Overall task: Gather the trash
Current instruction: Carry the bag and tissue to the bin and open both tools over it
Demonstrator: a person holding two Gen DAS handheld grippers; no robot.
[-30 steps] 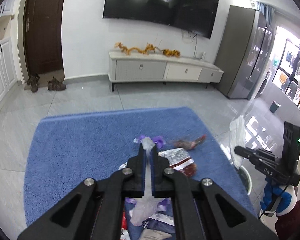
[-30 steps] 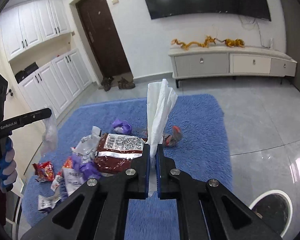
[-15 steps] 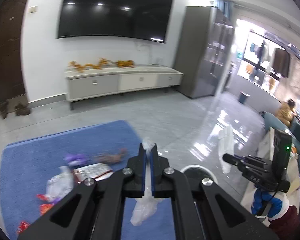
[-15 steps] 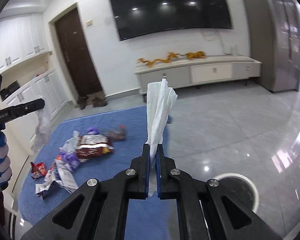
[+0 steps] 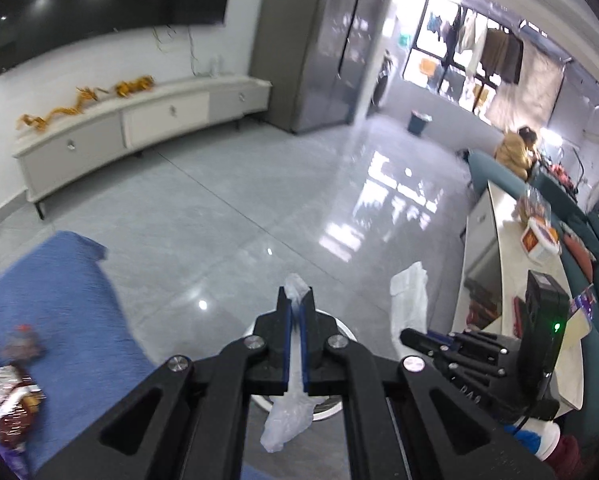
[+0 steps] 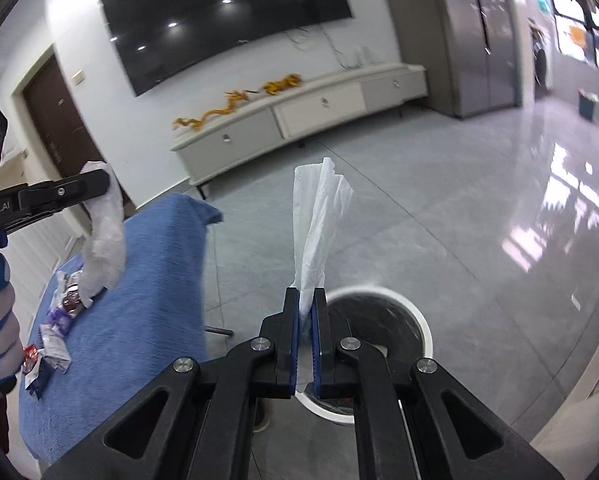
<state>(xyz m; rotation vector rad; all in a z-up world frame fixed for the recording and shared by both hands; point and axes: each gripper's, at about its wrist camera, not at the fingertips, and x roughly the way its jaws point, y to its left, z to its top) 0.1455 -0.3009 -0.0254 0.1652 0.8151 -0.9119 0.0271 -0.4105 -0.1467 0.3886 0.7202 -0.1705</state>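
Note:
My left gripper [image 5: 295, 294] is shut on a crumpled clear plastic wrapper [image 5: 287, 420], which hangs down beneath the jaws over a round white-rimmed bin [image 5: 349, 334]. My right gripper [image 6: 305, 294] is shut on a white tissue [image 6: 319, 220] that sticks up past its tips, just short of the same bin [image 6: 421, 322] with its dark liner. Each wrist view shows the other gripper from the side: the right gripper [image 5: 405, 336] with its tissue [image 5: 411, 300], and the left gripper [image 6: 99, 182] with its plastic wrapper [image 6: 103, 240].
A blue rug [image 6: 139, 300] lies left of the bin with several snack wrappers [image 6: 59, 320] on it. A long white TV cabinet [image 5: 139, 120] lines the far wall beside a grey fridge [image 5: 319, 40]. A low white table [image 5: 511, 280] and a teal sofa stand at the right, where a person [image 5: 515, 152] sits.
Both grippers have swung to the right, away from the trash pile on the rug, and now hang at the white-rimmed bin. Each keeps its piece of trash.

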